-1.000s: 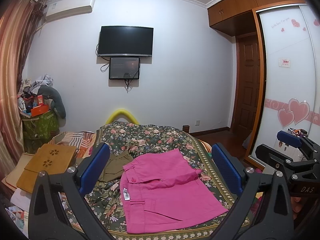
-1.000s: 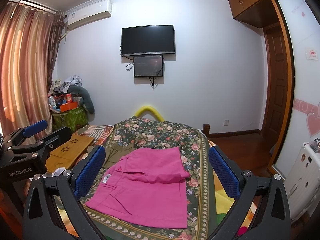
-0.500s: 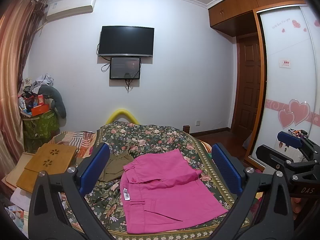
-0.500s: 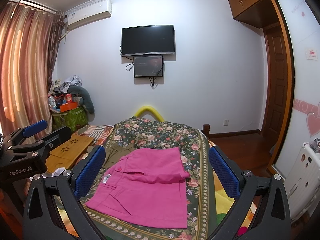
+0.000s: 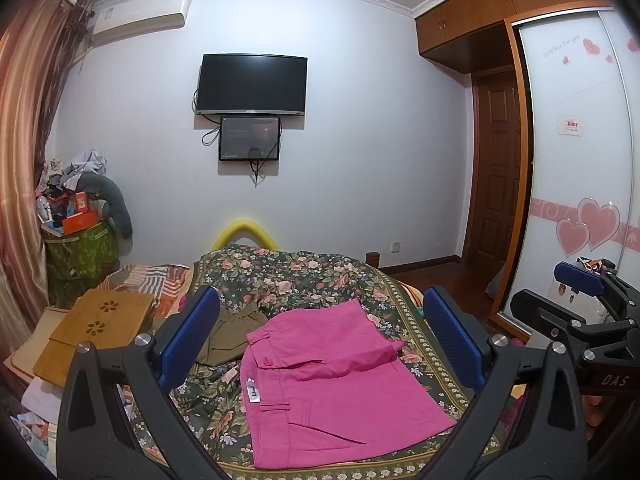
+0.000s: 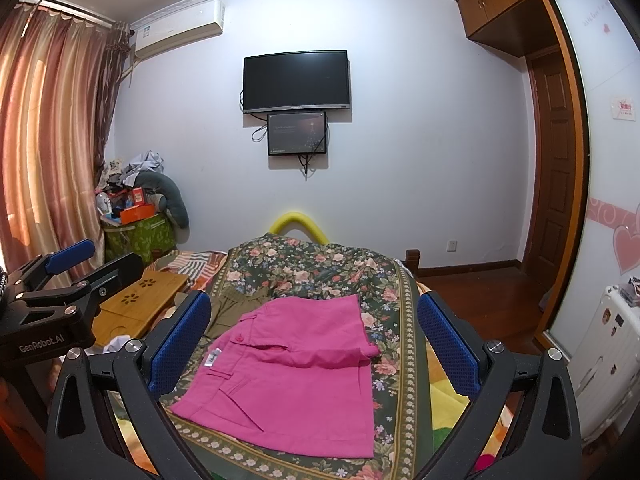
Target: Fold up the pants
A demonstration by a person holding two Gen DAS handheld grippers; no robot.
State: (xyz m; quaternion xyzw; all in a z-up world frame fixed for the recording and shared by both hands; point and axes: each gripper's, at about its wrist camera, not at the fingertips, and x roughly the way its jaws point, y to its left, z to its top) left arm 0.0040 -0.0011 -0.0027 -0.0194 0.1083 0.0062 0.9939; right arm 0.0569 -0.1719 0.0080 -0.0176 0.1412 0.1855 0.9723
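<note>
Lying folded on the flowered bedspread (image 5: pixel 320 276) are the pink pants (image 5: pixel 336 384), a compact stack with the waistband, its button and a white label turned toward the left side of the bed and a doubled layer of cloth across the far half. Both tools are held up in the air on the near side of the bed, clear of the fabric. The left gripper (image 5: pixel 320 340) has its blue-padded fingers (image 5: pixel 188 340) spread wide with nothing between them, so the pants show plainly through the gap. The right gripper (image 6: pixel 314 344) is the same, fingers (image 6: pixel 448 344) wide apart and holding nothing, the pants framed between them and lying near the bedspread's bordered near edge. In the left wrist view the right tool shows at the far right edge; in the right wrist view the left tool shows at the far left. Just beyond the pants, toward the left, an olive garment (image 5: pixel 236 332) lies crumpled on the bedspread, touching or nearly touching the pink cloth. A wooden lap desk (image 5: pixel 96 332) rests on the left side of the bed, and a dark television (image 6: pixel 297 82) hangs on the far wall above a smaller screen (image 6: pixel 297 133). A wooden door (image 5: pixel 500 184) stands at the right.
</note>
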